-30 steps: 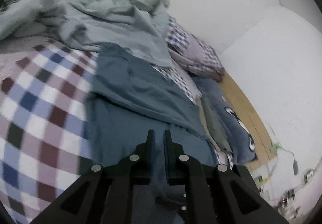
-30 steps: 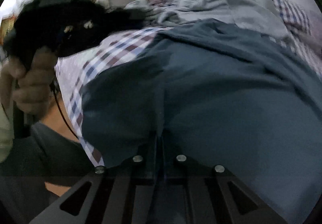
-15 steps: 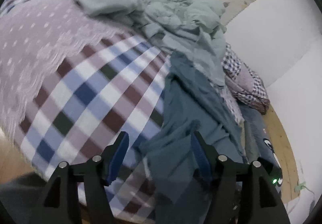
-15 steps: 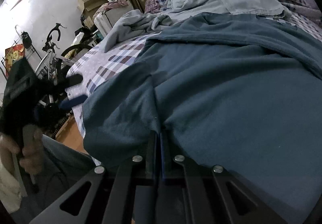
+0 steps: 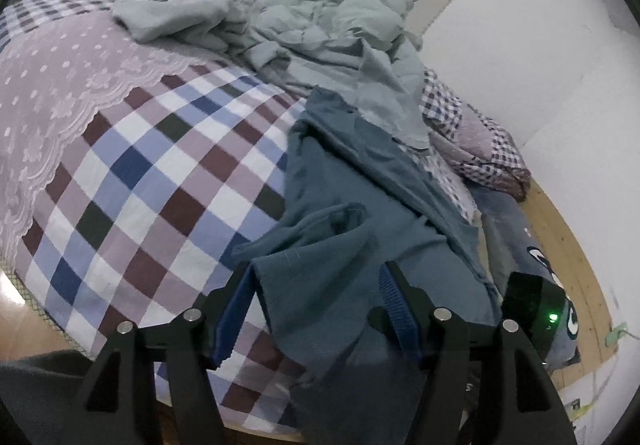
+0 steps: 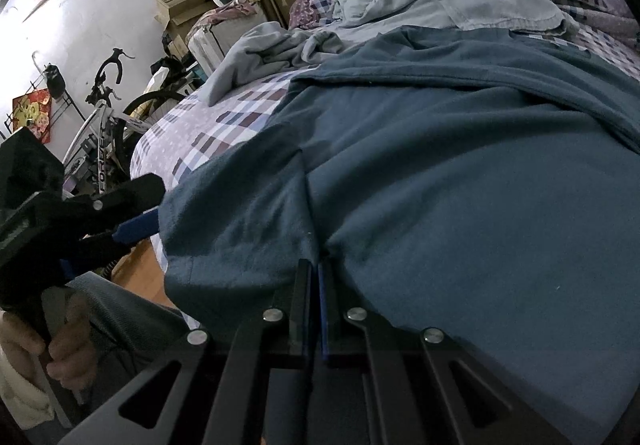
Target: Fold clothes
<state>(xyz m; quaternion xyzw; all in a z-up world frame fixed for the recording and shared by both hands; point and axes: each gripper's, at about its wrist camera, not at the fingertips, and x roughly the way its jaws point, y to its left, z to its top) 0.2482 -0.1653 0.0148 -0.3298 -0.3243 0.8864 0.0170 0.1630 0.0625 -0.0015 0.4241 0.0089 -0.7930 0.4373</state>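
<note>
Right now the dark teal cotton T-shirt [image 6: 460, 181] lies spread over the near part of the bed with the blue, purple and white checked cover [image 5: 152, 181], its lower edge hanging just past the mattress edge. The right tool [image 6: 314, 277] is pressed fully closed on a pinch of that shirt's cloth near the hem, with creases running out from the bite. The left tool [image 5: 316, 285] stands wide open with nothing in it; a loose, rumpled flap of the same shirt lies between its blue-padded fingers [image 5: 394, 299] without being gripped.

The step in hand looks like taking a second hold so the shirt can be drawn flat before a fold. To do it well, the left tool should close on the hem edge itself, not on the bunched flap, and take only one layer or both layers deliberately. Then both holds should pull apart evenly, keeping the cloth low over the bed so the far part does not drag under the pale grey-green crumpled garments [image 5: 320, 29] heaped beyond it. An uneven pull would probably skew the shirt.
</note>
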